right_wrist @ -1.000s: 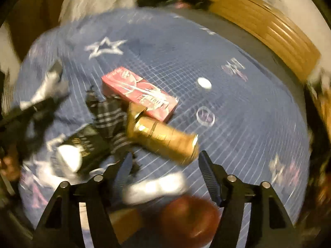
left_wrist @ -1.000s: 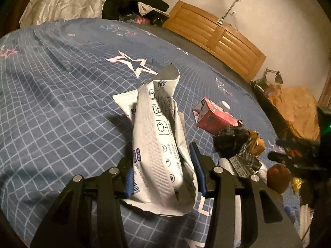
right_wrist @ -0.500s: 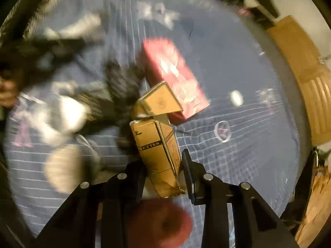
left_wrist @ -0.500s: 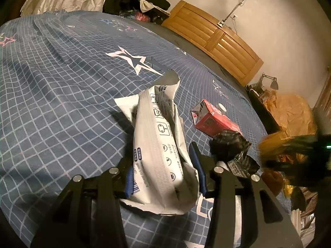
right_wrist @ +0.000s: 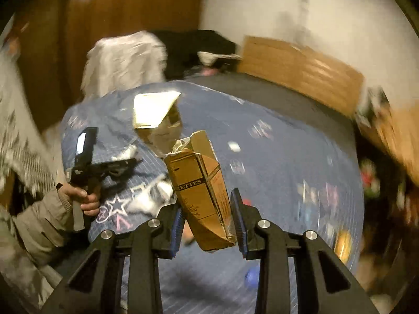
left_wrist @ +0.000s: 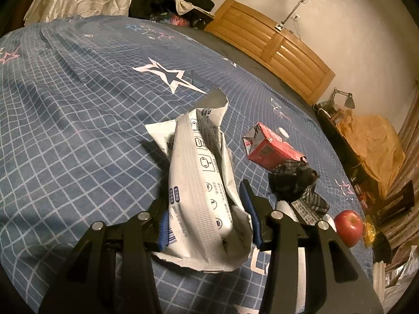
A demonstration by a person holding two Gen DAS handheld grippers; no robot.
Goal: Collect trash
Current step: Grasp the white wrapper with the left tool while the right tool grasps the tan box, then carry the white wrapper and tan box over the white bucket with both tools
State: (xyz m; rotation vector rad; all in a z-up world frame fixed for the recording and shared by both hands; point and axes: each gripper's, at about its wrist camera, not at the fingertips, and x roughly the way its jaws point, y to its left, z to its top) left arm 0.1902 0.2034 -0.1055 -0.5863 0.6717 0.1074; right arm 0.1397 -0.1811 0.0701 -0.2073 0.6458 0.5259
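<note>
Left tool (left_wrist: 207, 216): we grip the crumpled white printed wrapper (left_wrist: 201, 183), long axis running away from us.
Right tool (right_wrist: 208, 221): we clamp the torn gold cardboard cigarette pack (right_wrist: 201, 191), upright, lifted off the bed.

A crumpled white wrapper (left_wrist: 204, 188) with printed pictograms stands upright, torn top open, pinched at its base over the blue bedspread (left_wrist: 78, 120). A tan cigarette carton (right_wrist: 203, 191), lid flap hanging open, tilts upright in the air. A red carton (left_wrist: 272, 151) lies on its side toward the bedspread's right edge, touching a black striped wrapper (left_wrist: 296, 180).
</note>
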